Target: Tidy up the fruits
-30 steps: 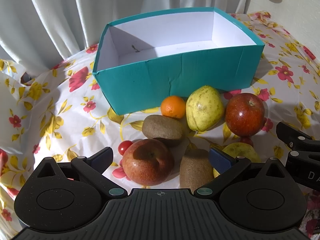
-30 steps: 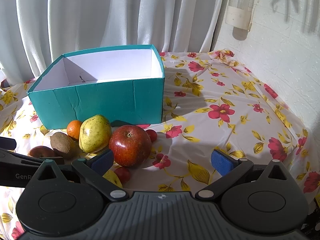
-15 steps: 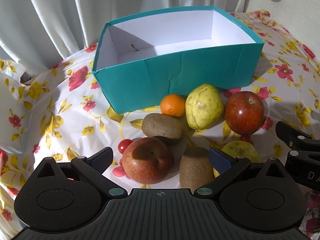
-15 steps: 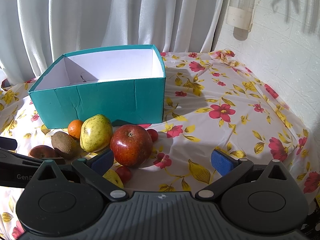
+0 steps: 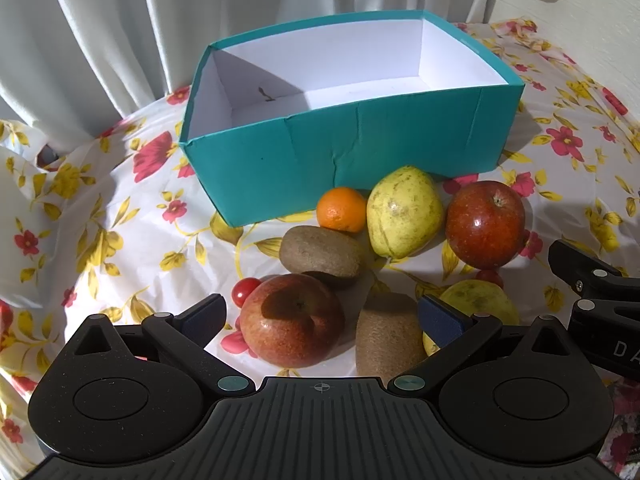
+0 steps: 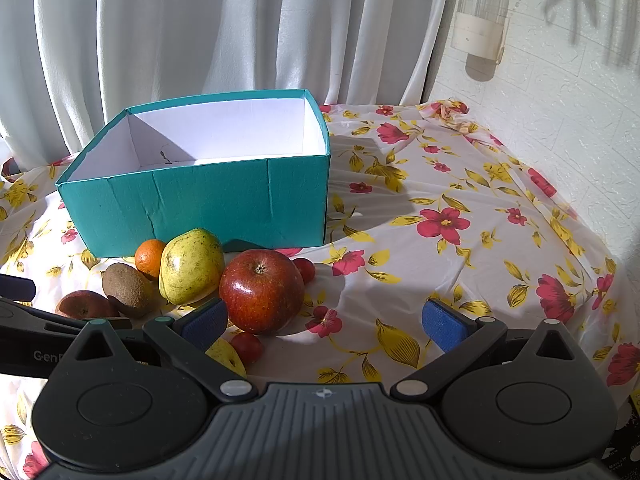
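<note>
Left wrist view: our left gripper [image 5: 320,316] hangs low with jaws spread wide around the near red apple [image 5: 292,320], holding nothing; we judge that's the first pick. Fruits cluster on the floral cloth [image 5: 100,216] right in front of the teal box [image 5: 360,152], which looks empty, likely so transfers are short. Our right gripper [image 6: 324,326] is also wide and empty, just beside the dark red apple [image 6: 262,290].
</note>
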Available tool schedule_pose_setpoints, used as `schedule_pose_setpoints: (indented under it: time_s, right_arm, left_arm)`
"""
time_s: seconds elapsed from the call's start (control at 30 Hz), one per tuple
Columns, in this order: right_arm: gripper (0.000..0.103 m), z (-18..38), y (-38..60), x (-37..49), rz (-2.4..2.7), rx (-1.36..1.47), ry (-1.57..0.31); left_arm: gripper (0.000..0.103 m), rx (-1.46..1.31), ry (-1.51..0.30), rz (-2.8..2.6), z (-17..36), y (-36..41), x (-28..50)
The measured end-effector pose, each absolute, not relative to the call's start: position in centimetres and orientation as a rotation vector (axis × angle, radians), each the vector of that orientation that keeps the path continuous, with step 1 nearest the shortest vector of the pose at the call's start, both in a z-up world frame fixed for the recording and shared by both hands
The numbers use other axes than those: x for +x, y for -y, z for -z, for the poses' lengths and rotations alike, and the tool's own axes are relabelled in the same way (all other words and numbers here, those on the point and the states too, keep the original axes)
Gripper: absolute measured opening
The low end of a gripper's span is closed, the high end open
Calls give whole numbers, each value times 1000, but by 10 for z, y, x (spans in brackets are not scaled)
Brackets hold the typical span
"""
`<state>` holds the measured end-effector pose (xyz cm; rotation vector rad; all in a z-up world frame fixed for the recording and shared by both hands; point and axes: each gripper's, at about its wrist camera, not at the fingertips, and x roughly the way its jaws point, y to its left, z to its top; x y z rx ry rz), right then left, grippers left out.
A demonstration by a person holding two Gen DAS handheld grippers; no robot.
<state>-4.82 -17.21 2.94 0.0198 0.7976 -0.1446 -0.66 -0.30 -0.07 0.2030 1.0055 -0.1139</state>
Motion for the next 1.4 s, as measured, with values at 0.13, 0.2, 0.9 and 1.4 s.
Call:
schedule_pose_setpoints:
  time_s: [0.13,0.2,0.9,1.4]
  right_arm:
    - [103,-29,173,-48,145,19,-797]
    - [103,-29,173,-48,144,20,-797]
    - [103,-27,173,-46,142,21,-798]
    - [103,-24,175,-43,137,34,-794]
  left_arm:
    - [103,203,-1007,113,1,3,-6]
    - [103,203,-1006,114,1,3,-6]
    - [103,195,-1012,114,2,2,-5]
    - [103,156,-975,145,-1,-6,-7]
